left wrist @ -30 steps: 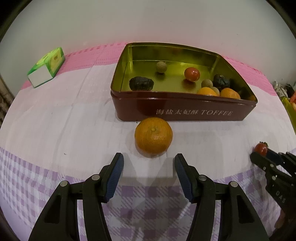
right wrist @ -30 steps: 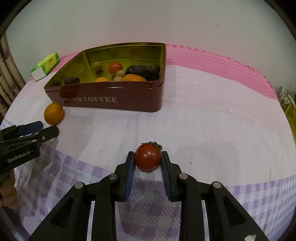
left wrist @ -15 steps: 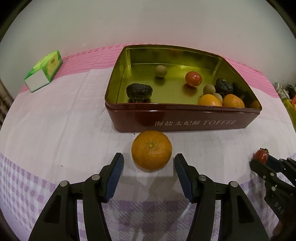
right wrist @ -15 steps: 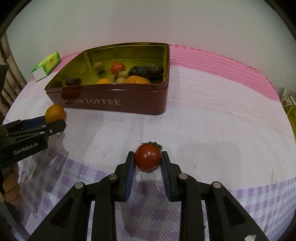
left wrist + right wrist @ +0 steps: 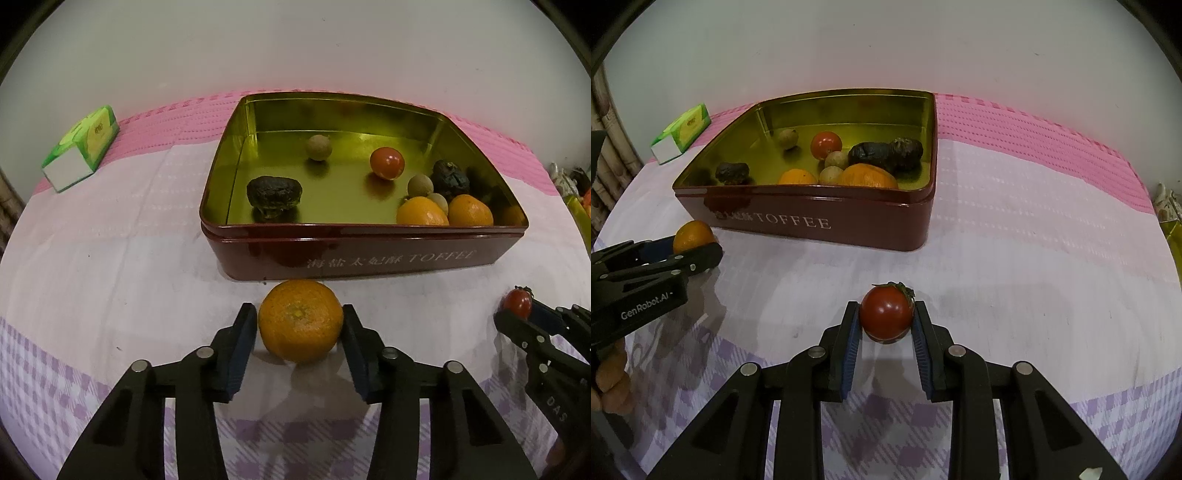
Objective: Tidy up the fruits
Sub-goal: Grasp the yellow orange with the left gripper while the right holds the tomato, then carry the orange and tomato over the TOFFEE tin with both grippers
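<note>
**tin_lid_tom:** So where's everything sitting right now?

**peelgood:** The left gripper (image 5: 300, 328) has its jaws closing in on a round orange mandarin with pebbly skin (image 5: 300, 320). Fruit's between the blue pads, but I still see a sliver of gap on each side, so not pinched yet. It sits on the white-and-purple checked tablecloth (image 5: 92, 280), just in front of the near wall of the dark red metal toffee tin with the gold inside (image 5: 369, 254). The right gripper (image 5: 886, 321) is clamped on a small red tomato with a green stem (image 5: 885, 313), near the front edge of the cloth and well clear of the tin.

**tin_lid_tom:** How would you grab them?

**peelgood:** My guess: the mandarin's light, with a springy rind that gives some friction, so across the widest middle is right, like the pads are lined up now. The tomato's smooth, slick and easy to split, so gentle squeeze on the sides, stem left alone. Both round, so they'd roll if dropped into the tin from high.

**tin_lid_tom:** Counts?

**peelgood:** Inside the tin I count two mandarins, one red tomato (image 5: 386, 163), three small tan round fruits and three dark wrinkled lumps, two of them pressed together by the right wall. Outside: one mandarin, one tomato. Also one green-and-white carton (image 5: 79, 147) off at the far left corner of the cloth. Two grippers, one tin.
</note>
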`<state>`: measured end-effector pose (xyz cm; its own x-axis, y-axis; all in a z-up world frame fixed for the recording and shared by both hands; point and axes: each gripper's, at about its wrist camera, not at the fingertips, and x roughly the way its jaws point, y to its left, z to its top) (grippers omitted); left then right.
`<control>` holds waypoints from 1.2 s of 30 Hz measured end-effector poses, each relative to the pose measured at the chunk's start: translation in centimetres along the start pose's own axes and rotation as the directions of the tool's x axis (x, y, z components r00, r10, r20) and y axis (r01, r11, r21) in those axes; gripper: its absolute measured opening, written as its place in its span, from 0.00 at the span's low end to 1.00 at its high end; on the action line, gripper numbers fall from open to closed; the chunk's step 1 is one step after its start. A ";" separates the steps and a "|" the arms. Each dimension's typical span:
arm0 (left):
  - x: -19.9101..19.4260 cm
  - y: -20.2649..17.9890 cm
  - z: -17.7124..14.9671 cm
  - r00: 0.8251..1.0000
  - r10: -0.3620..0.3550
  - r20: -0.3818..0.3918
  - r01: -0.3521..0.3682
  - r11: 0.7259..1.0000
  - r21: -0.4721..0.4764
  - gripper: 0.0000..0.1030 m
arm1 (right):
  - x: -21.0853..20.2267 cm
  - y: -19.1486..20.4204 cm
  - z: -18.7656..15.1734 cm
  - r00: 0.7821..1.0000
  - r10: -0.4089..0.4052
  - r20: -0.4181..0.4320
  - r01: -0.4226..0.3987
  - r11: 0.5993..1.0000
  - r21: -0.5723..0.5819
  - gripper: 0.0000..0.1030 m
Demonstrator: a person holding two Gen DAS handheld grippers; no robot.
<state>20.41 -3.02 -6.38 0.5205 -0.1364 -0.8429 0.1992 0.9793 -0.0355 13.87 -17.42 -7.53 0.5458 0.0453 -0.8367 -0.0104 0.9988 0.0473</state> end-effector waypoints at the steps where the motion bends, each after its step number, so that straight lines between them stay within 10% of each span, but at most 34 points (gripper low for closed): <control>1: 0.0 0.0 0.0 1.000 -0.003 0.001 0.003 1.000 0.002 0.42 | 0.1 0.0 0.1 1.000 -0.002 0.000 0.002 1.000 -0.003 0.25; 36: -1.9 -0.3 -2.1 1.000 -0.003 0.003 0.003 1.000 0.008 0.41 | -0.1 0.4 0.2 1.000 -0.006 -0.014 0.006 1.000 -0.008 0.25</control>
<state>17.65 -2.70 -5.89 0.5222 -0.1401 -0.8412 0.2071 0.9777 -0.0342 14.02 -17.07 -7.33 0.5341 0.0399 -0.8445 -0.0136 0.9992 0.0385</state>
